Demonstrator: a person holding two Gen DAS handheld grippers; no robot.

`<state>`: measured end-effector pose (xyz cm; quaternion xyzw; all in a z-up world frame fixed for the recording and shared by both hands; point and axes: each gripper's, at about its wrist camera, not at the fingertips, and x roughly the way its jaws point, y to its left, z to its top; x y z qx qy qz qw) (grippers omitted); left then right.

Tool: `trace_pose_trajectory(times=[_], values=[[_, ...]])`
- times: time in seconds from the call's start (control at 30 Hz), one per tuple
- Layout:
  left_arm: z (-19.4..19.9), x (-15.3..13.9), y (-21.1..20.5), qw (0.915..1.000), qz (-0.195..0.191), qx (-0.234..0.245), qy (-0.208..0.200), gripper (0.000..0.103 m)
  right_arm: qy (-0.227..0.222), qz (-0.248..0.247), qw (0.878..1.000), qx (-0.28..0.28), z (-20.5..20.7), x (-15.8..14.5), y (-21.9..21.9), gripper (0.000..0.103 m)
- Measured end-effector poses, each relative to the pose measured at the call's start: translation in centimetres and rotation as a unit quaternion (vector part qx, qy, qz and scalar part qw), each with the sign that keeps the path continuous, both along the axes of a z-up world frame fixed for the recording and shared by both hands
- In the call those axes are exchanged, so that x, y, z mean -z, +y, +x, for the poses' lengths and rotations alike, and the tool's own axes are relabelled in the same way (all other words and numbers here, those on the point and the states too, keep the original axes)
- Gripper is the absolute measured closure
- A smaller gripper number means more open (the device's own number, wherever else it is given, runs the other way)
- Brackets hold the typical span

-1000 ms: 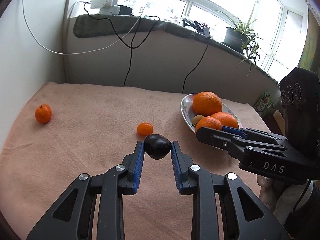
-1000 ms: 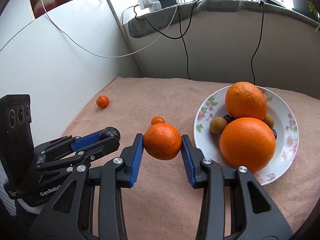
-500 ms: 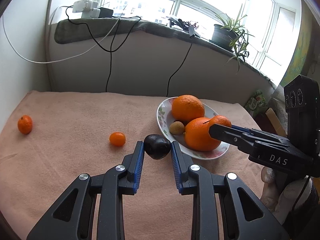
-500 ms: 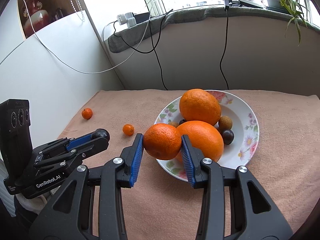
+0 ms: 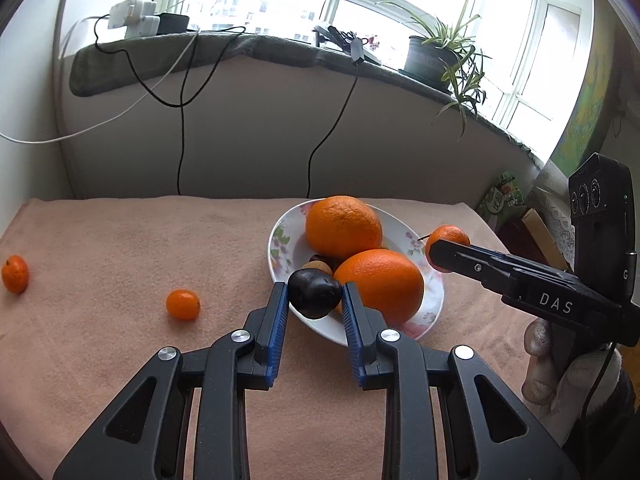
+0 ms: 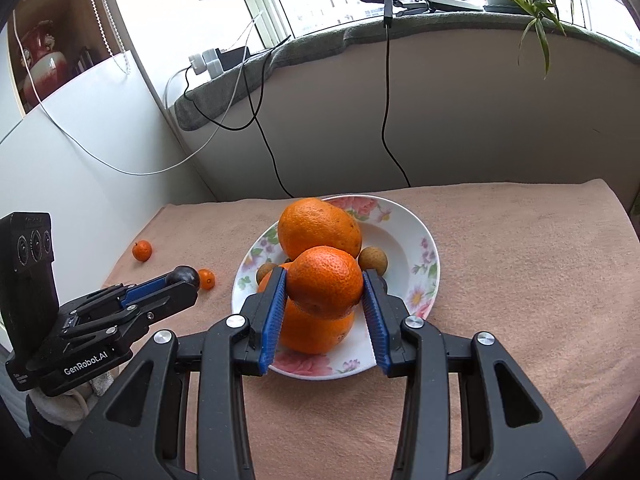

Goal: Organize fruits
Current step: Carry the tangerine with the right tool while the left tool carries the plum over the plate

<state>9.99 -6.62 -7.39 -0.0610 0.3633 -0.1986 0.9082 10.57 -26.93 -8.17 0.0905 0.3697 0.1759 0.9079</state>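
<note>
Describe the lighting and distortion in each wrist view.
Left wrist view: windows blown out white, sill bowed by fisheye, dark corners; the plum in the left tongs reads nearly black. Right wrist view: same glare and curvature; mandarin evenly lit, sharp.

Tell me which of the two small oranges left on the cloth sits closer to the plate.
The small orange nearer the plate; the other small orange lies far off by the cloth's left edge.

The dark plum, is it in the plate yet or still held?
Still held: the dark plum sits clamped between the left tongs, at the plate rim.
</note>
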Motion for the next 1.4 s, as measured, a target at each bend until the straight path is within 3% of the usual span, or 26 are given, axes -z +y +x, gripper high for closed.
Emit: trace_pose_trajectory(times=[0.67,1.4], values=[[3.5,0.8,-2.0,0.9998,0.004,0.013,0.013,0.077,0.019,-0.006,1.0,0.016,3.1,1.7,-1.9,0.063],[4.1,0.8,-2.6,0.9997,0.003,0.02,0.015,0.077,0.027,-0.007,0.999,0.018,3.6,1.9,-2.0,0.063]])
